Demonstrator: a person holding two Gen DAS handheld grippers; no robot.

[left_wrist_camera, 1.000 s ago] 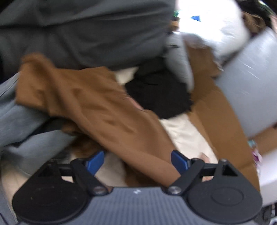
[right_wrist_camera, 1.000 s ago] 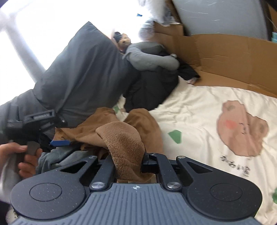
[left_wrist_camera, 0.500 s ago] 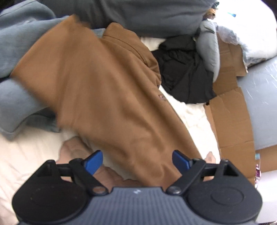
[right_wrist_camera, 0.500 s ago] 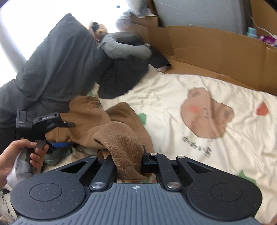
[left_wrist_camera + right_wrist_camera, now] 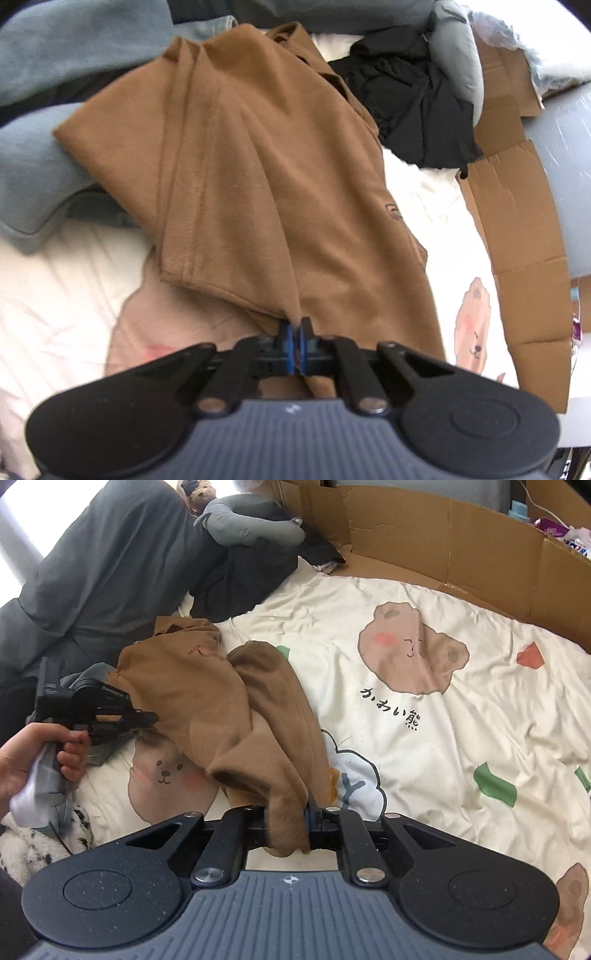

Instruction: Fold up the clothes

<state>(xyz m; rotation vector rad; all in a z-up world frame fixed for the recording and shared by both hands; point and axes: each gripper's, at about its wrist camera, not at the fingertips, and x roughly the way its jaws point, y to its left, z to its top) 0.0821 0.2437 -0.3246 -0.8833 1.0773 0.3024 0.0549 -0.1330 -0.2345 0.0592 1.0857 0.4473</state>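
A brown shirt (image 5: pixel 266 177) lies stretched over the cream bear-print bed cover (image 5: pixel 59 288). My left gripper (image 5: pixel 294 345) is shut on its near hem. In the right wrist view the brown shirt (image 5: pixel 221 709) is bunched on the bed cover (image 5: pixel 461 738). My right gripper (image 5: pixel 286 825) is shut on a thick fold of it. The left gripper (image 5: pixel 147 716) shows there too, held in a hand at the shirt's left edge.
A black garment (image 5: pixel 417 110), a grey bolster (image 5: pixel 458 51) and blue-grey clothes (image 5: pixel 40 173) lie beyond the shirt. A dark grey pillow (image 5: pixel 103 565) sits at the left. Cardboard walls (image 5: pixel 461 528) line the bed's far side.
My left gripper was open over the shirt and has shut on its hem. The right gripper has pulled its fold back over the bed, spreading the shirt out.
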